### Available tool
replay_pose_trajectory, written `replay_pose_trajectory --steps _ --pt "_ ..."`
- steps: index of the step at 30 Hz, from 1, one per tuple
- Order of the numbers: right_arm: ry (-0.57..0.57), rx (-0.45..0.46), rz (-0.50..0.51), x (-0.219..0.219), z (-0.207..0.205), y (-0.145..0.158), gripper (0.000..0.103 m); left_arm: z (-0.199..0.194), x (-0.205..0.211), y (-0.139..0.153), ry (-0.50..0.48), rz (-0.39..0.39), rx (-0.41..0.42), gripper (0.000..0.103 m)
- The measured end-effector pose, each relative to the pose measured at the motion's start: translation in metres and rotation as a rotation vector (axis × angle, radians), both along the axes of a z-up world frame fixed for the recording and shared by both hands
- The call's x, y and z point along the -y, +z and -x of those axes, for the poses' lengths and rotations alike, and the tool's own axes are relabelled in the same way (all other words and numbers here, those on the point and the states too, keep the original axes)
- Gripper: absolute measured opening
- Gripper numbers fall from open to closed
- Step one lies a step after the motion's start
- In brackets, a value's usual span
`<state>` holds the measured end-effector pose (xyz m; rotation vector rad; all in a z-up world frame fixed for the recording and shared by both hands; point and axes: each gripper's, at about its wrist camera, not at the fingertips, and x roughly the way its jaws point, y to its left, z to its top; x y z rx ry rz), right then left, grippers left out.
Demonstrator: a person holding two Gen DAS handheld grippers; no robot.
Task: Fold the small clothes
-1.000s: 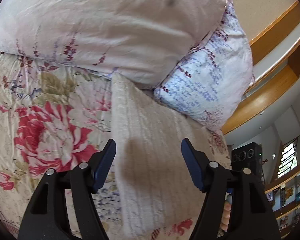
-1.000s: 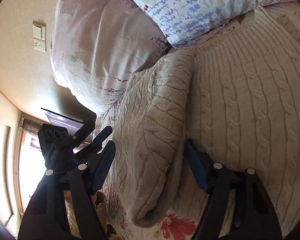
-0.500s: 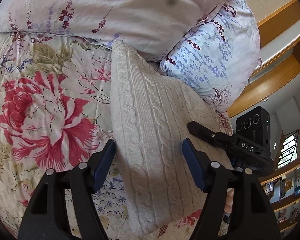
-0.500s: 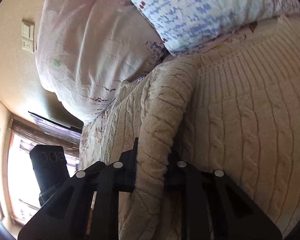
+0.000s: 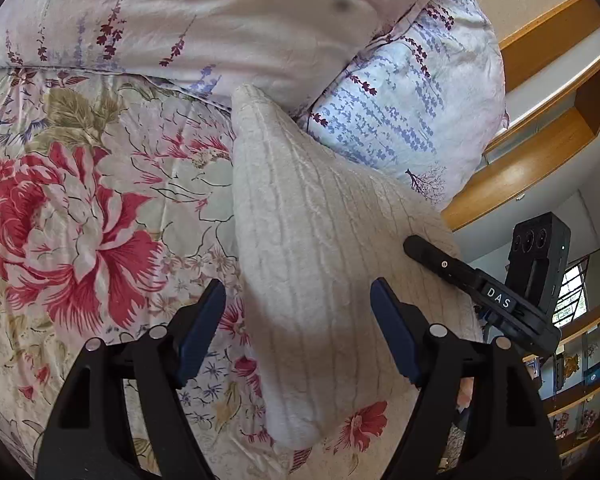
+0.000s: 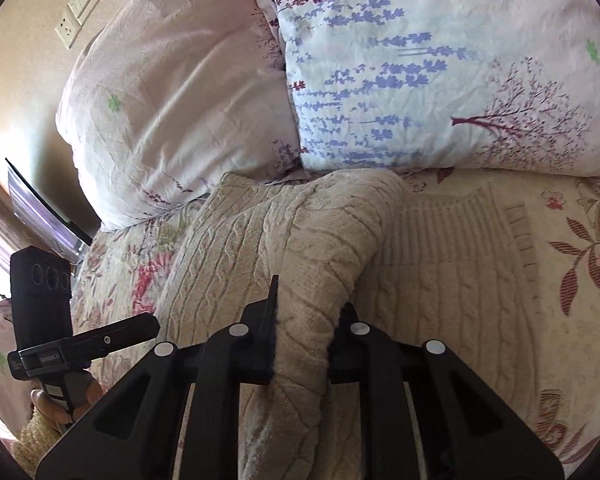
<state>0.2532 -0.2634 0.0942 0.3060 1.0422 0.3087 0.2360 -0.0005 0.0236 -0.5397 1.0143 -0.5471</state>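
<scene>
A cream cable-knit sweater lies on the flowered bedspread, its far end against the pillows. My left gripper is open and hovers over the sweater's near part, empty. My right gripper is shut on a folded-over roll of the sweater and holds it lifted above the flat knit panel. The right gripper also shows in the left wrist view at the sweater's right edge. The left gripper shows in the right wrist view at the far left.
Two pillows lie at the head of the bed: a pale pink one and a light blue lavender-print one. A wooden headboard shelf is at the right. Wall sockets sit beyond the pink pillow.
My right gripper closed on the sweater's fold and lifted it, rolling it over toward the flat panel. My left gripper drew back a little and stayed open.
</scene>
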Motion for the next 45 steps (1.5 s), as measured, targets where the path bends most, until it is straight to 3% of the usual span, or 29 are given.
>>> replay_pose_trajectory --steps 6,11,16,19,21,25,30,33,34,35,37,41,45 --pt "-0.11 0.074 0.213 0.043 0.015 0.015 0.016 0.007 0.016 0.002 -0.048 -0.003 0.016 0.075" --pt "-0.14 -0.013 0.223 0.077 0.021 -0.01 0.016 0.009 0.032 -0.004 -0.08 -0.003 0.005 0.075" --pt "-0.139 0.09 0.224 0.074 0.027 0.004 0.016 0.012 0.045 -0.006 -0.099 -0.005 -0.002 0.075" --pt "-0.156 0.034 0.231 0.077 0.024 -0.008 0.017 0.012 0.051 -0.007 -0.108 -0.002 -0.003 0.075" --pt "-0.17 -0.028 0.198 0.083 0.025 -0.022 0.021 0.013 0.056 -0.008 -0.119 -0.005 -0.007 0.075" --pt "-0.236 -0.04 0.037 0.109 0.043 -0.01 0.04 0.016 0.062 -0.011 -0.139 -0.009 -0.015 0.073" --pt "-0.243 -0.038 -0.109 0.129 0.088 -0.003 0.04 0.02 0.065 -0.017 -0.157 0.012 -0.041 0.068" --pt "-0.237 -0.048 -0.153 0.132 0.105 -0.007 0.039 0.022 0.069 -0.021 -0.169 0.013 -0.062 0.065" --pt "-0.229 -0.048 -0.148 0.13 0.109 -0.009 0.033 0.023 0.07 -0.022 -0.172 0.013 -0.067 0.063" --pt "-0.218 -0.046 -0.131 0.126 0.111 -0.01 0.02 0.024 0.072 -0.023 -0.173 0.012 -0.069 0.058" --pt "-0.22 -0.026 -0.07 0.121 0.113 -0.009 0.011 0.026 0.074 -0.024 -0.175 0.012 -0.07 0.047" --pt "-0.246 0.046 -0.027 0.124 0.117 0.005 0.009 0.028 0.072 -0.026 -0.175 0.02 -0.078 0.032" --pt "-0.253 0.05 0.028 0.126 0.122 0.004 0.008 0.035 0.066 -0.026 -0.172 0.022 -0.07 0.025"
